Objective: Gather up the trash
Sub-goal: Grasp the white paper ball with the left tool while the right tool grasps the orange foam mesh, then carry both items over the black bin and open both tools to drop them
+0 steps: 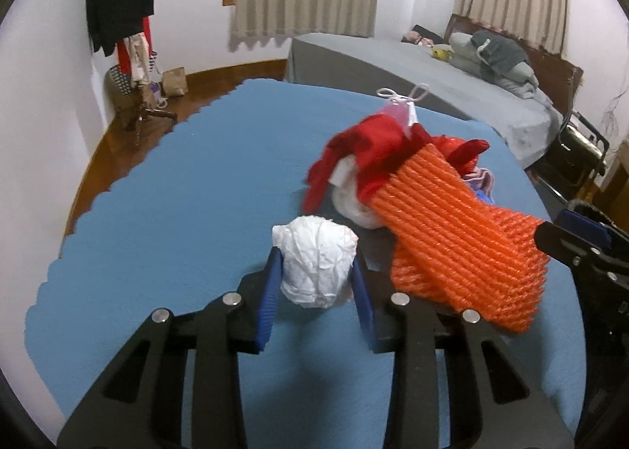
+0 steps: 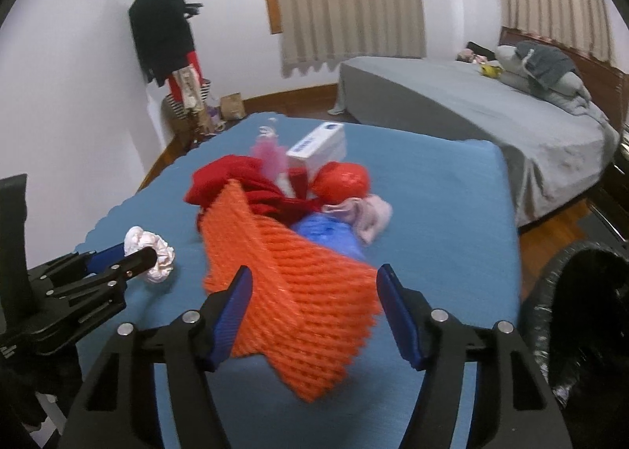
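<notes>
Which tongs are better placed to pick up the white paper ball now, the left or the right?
Left. The left tongs already have the white paper ball between their blue pads. The right tongs are around the orange foam net, away from the ball.

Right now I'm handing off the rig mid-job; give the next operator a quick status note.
Left gripper: pads against the white paper wad, which sits on the blue table.
Right gripper: open around the orange foam net, not clamped.
Pile behind: red cloth, red ball, white box, blue bag, pink cloth.
Bin: lined, at the right gripper's right.
Done: nothing seen binned.
Left: close on the net, bin both, clear the pile.
</notes>
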Motion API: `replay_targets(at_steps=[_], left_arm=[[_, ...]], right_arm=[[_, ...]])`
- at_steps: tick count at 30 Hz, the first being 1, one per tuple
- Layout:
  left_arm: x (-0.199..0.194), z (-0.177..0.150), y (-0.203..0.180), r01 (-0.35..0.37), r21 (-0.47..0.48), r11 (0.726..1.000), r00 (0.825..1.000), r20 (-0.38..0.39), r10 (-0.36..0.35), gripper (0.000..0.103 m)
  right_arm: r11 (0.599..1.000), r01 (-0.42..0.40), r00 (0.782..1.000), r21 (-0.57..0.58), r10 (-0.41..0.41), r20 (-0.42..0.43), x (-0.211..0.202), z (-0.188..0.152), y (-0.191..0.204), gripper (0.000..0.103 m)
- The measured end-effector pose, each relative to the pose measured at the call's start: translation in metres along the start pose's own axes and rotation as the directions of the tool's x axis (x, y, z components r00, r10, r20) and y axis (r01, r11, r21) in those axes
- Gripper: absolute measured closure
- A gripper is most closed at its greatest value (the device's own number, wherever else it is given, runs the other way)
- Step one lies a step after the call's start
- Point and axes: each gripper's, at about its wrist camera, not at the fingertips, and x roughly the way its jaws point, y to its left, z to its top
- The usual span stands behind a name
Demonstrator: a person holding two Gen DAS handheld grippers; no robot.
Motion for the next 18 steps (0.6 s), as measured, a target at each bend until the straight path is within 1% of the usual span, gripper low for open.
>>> replay_targets(at_steps=[2,4,6,8,9,10,11,12,14,18], left_arm=[[-0.004,-0.001,0.003,-0.017,0.007,1.0,1.0,0.003,0.017,0.069],[-0.008,0.0,0.006,-0.023,0.004,1.0,1.0,0.002,0.023,0.069],[-0.011,0.001,0.009,-0.021,-0.002,1.0,1.0,0.002,0.021,0.069],[-0.013,0.001,0.008,-0.021,-0.001,1.0,1.0,0.003,0.021,0.069],[-0.014,0.002,0.008,-0.021,0.001,1.0,1.0,0.004,0.021,0.069],[-0.015,0.002,0.008,-0.02,0.001,1.0,1.0,0.005,0.02,0.069],[-0.015,0.002,0.008,-0.018,0.001,1.0,1.0,0.005,0.018,0.069],[-0.016,0.003,0.008,-0.016,0.0,1.0,1.0,0.005,0.016,0.069],[-0.017,0.003,0.007,-0.014,-0.001,1.0,1.0,0.007,0.014,0.069],[-0.024,0.004,0.007,-0.011,-0.003,1.0,1.0,0.024,0.011,0.069]], right_arm=[[1.0,-0.024,1.0,-0.017,0.024,-0.013,0.007,0.0,0.008,0.045],[0.998,-0.051,0.998,-0.025,0.05,-0.04,0.016,0.0,0.014,0.052],[0.998,-0.059,0.997,-0.03,0.058,-0.059,0.023,-0.002,0.017,0.055],[0.996,-0.081,0.993,-0.042,0.076,-0.091,0.031,-0.003,0.021,0.066],[0.994,-0.1,0.99,-0.044,0.095,-0.107,0.033,-0.004,0.022,0.079],[0.992,-0.121,0.986,-0.043,0.115,-0.123,0.035,-0.005,0.023,0.086],[0.991,-0.124,0.985,-0.046,0.117,-0.13,0.035,-0.006,0.023,0.087],[0.99,-0.129,0.984,-0.049,0.121,-0.13,0.035,-0.006,0.023,0.09],[0.986,-0.157,0.981,-0.051,0.149,-0.125,0.029,-0.005,0.023,0.091],[0.982,-0.186,0.979,-0.043,0.181,-0.093,0.01,0.001,0.023,0.091]])
